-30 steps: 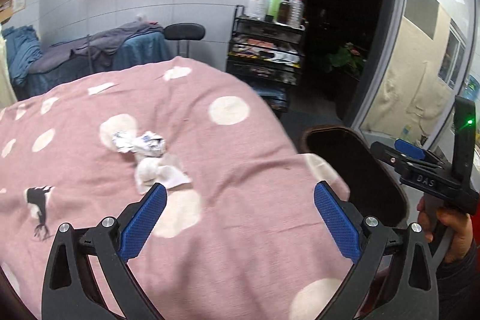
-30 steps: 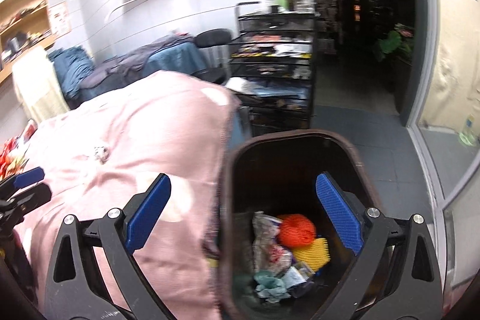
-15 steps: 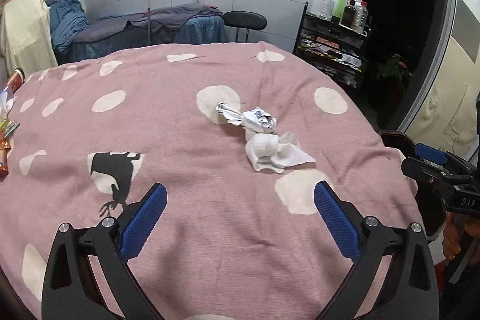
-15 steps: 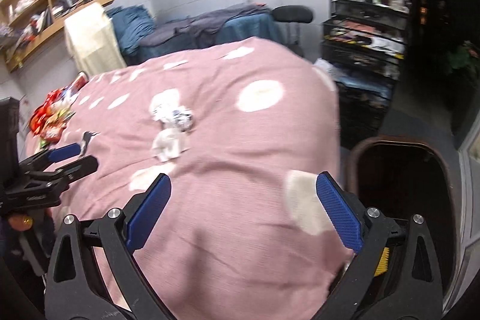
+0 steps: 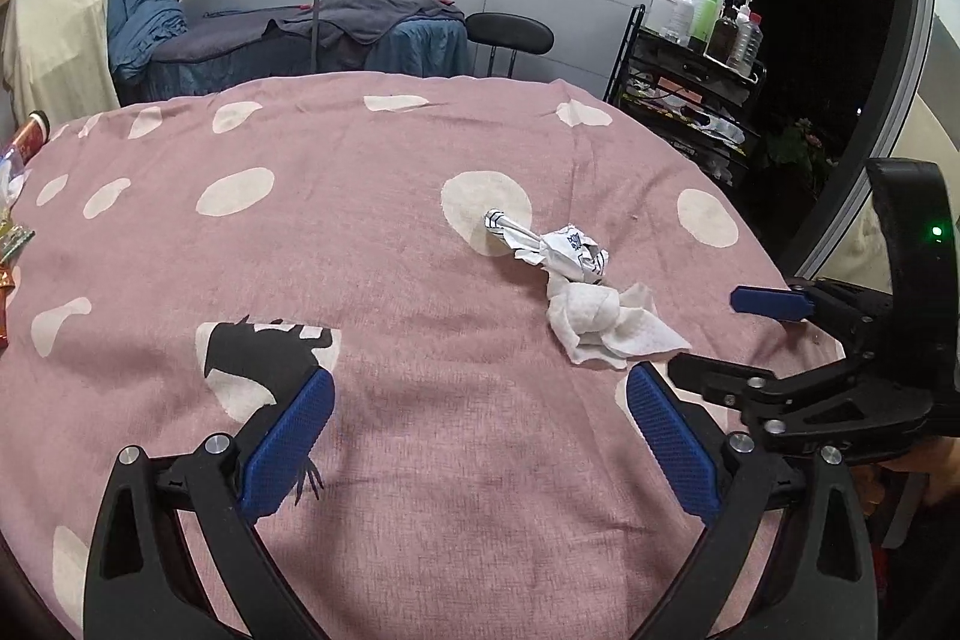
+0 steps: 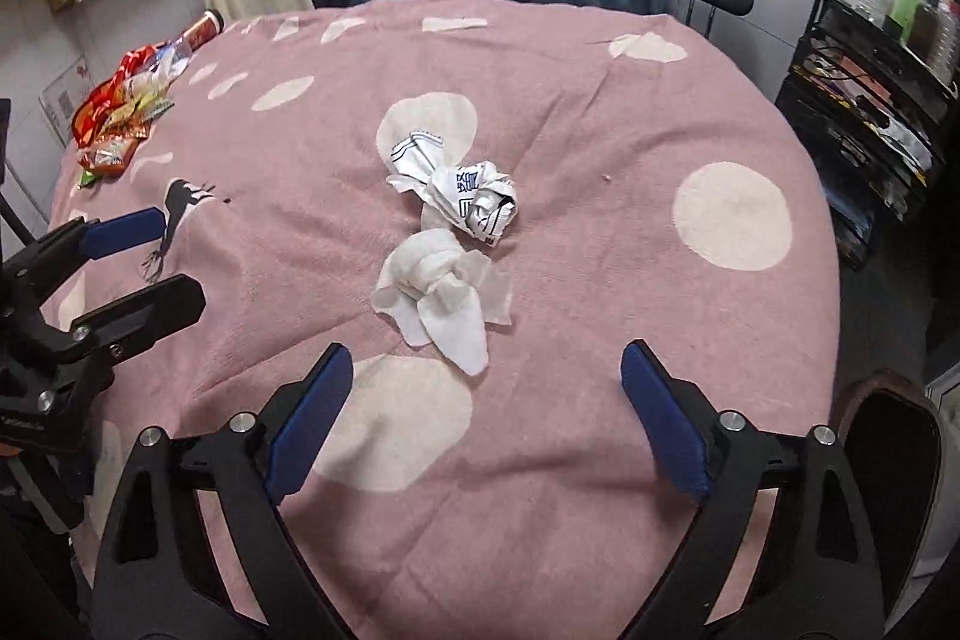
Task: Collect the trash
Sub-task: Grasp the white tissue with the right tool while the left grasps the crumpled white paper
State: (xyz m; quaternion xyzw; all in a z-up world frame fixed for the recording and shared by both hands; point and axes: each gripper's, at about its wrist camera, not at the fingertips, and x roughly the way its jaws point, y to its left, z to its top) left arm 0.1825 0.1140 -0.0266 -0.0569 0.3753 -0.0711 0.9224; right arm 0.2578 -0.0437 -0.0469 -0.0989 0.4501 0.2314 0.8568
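Pink, spotted cloth [image 6: 600, 112] is covering the round table, and two pieces of trash are lying near its middle: a twisted white tissue [image 6: 441, 301] and, touching it on the far side, a crumpled printed wrapper [image 6: 474, 196]. The right gripper [image 6: 480, 421] is hanging just short of the tissue, its jaws wide but having just been closing a little, with nothing between them. The left gripper [image 5: 480, 445] is also standing wide open and empty, off to the side of the pile. The bin [image 6: 888, 448] is showing its dark rim at the table's edge, on the right.

The step in hand is likely the reach for the tissue. To do it well, the right gripper should be coming down with the knotted body centred between the fingers, low enough to pinch the bulk and not a loose flap, which could tear or slip free. Keeping clear of the cloth matters too, since a pinched fold would drag the wrapper along.
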